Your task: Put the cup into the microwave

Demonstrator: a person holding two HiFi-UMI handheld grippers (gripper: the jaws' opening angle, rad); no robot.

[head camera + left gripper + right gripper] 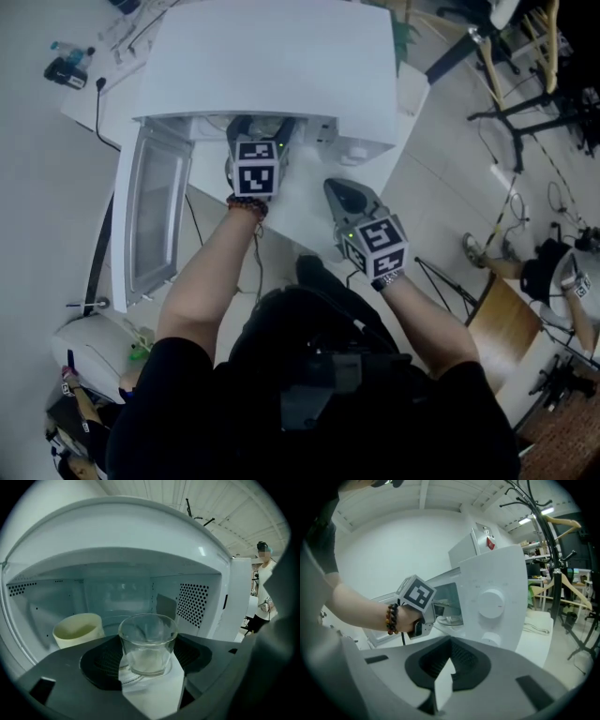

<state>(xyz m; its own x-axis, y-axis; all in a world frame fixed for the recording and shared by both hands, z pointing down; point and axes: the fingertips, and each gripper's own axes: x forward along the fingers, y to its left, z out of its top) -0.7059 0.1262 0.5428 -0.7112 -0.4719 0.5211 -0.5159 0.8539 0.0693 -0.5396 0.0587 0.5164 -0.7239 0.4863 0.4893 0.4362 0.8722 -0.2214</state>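
Note:
A white microwave [272, 66] stands on a white table [309, 220], its door [150, 211] swung open to the left. My left gripper [258, 131] reaches into the cavity mouth, its tips hidden under the microwave top. In the left gripper view it [150, 679] is shut on a clear glass cup [147, 641], held upright. Inside the cavity, at the left, sits a cream cup [78, 630]. My right gripper [339, 195] hovers in front of the microwave's right side. Its jaws [443, 681] are shut with nothing in them.
The microwave's control panel with a round knob [491, 604] faces my right gripper. A white appliance [89, 347] sits at the lower left. Metal stands and a coat rack [555, 569] crowd the floor at the right. A person [265, 588] stands far off.

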